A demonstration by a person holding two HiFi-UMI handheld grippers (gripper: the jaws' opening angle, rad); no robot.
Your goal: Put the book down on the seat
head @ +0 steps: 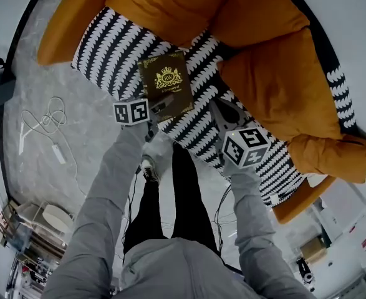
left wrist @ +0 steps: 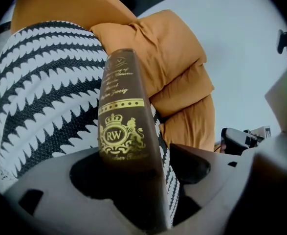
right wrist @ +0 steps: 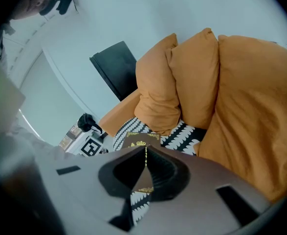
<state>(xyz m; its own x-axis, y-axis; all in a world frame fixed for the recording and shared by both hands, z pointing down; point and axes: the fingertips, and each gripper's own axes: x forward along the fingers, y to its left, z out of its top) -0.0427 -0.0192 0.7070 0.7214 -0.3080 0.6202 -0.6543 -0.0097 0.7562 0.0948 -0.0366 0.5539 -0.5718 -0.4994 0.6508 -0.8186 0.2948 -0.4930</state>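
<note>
Left arm: the grey left sleeve [head: 108,185] reaches forward and down toward the chair. The left gripper [left wrist: 139,177] sits at the near left corner of the book [head: 166,80], and its marker cube [head: 131,111] faces up into the head view.
Right arm: the right sleeve [head: 248,210] reaches forward and down the same way. The right gripper [right wrist: 144,173] hangs over the front part of the seat [head: 108,48].
Left jaws: spread wide. The book's near end sits between them, but the pads aren't squeezing it. A strip of seat fabric shows between the book and one jaw.
Right jaws: pressed together down to a hairline slit, not pinching anything. Bits of the book's gold print show through the slit, farther off.
Book: dark brown with a gold crest, cover up on the black-and-white patterned seat. It's close to the front edge, bottom end toward the person. Can't tell if it's lying totally flat.
Book vs left gripper: in that gripper's view the book runs straight out from between the jaws, gold "RW" crest and lettering facing the camera.
Book vs right gripper: in the head view it's off to the left of that gripper and apart from it.
Around: orange cushions [head: 276,80] sit behind and to the right of the book.
</note>
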